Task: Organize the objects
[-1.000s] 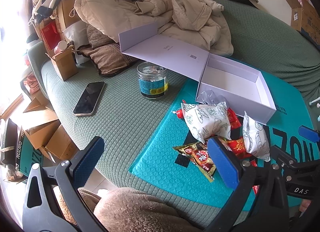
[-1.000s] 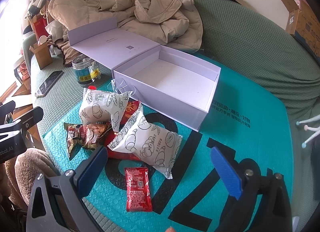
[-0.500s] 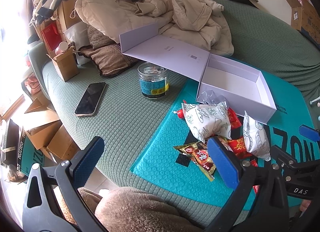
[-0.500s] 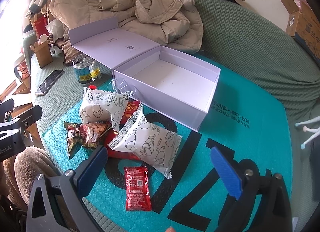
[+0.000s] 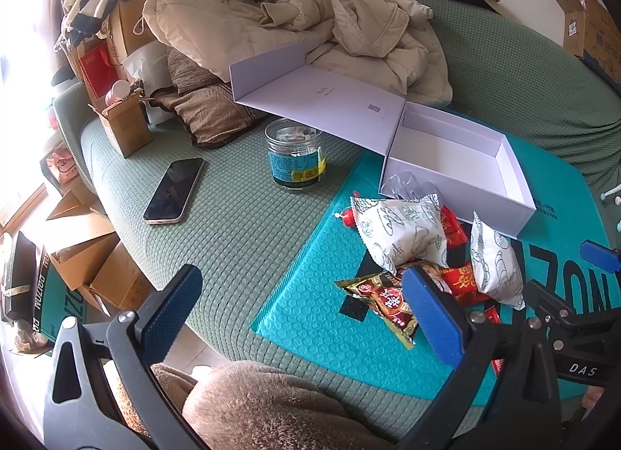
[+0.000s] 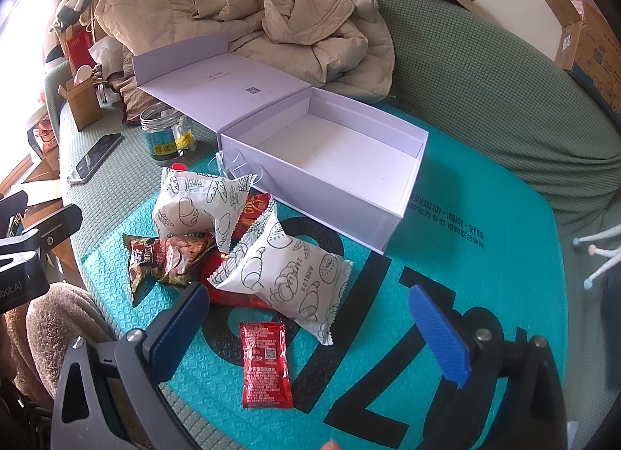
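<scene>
Snack packets (image 6: 233, 240) lie heaped just beside the open white box (image 6: 333, 163); both claws, left (image 5: 302, 318) and right (image 6: 310, 337), hover spread, holding nothing.

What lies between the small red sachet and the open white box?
In the right wrist view, a white bread packet lies between the red sachet and the white box, on the teal mat.

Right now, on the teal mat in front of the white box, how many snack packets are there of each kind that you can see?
White bread-print packets: 2
Brown nut packet: 1
Small red sachet: 1
Red packet partly hidden under the white ones: at least 1
Total: at least 5
</scene>
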Tool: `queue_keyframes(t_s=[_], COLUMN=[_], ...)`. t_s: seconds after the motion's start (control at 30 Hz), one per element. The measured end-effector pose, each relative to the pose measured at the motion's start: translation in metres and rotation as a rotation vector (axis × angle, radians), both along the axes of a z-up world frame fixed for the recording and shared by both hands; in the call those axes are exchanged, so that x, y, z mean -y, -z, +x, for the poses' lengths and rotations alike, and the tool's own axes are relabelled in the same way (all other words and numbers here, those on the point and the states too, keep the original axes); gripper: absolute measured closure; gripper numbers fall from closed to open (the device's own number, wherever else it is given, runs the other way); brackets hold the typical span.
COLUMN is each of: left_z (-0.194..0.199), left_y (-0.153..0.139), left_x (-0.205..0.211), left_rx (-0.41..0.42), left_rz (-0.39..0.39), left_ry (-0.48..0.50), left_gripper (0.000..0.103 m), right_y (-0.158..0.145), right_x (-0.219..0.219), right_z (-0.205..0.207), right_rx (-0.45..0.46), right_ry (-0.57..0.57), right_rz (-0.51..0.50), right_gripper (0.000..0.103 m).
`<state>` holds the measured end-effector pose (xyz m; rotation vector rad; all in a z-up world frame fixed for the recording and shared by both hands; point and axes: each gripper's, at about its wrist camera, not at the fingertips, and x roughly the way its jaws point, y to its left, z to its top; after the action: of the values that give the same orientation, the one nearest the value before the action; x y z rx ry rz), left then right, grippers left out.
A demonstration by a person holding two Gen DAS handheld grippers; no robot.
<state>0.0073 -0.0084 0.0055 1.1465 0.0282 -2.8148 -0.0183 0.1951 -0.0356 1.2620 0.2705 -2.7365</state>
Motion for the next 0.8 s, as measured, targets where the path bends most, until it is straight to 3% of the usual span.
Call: queue_keyframes(t_s=[0.8], left_z=[0.015], left_y=[0.000], left_x=[-0.016], left_rx=[0.014], left_rz=[0.023], left_ry=[0.020], left_gripper=[0.000], right_y=[0.000], right_x=[-0.018], right_z=[0.023], right_rx=[-0.018], right_ry=[-0.026], right_rz=[-0.042], right_gripper=[0.000])
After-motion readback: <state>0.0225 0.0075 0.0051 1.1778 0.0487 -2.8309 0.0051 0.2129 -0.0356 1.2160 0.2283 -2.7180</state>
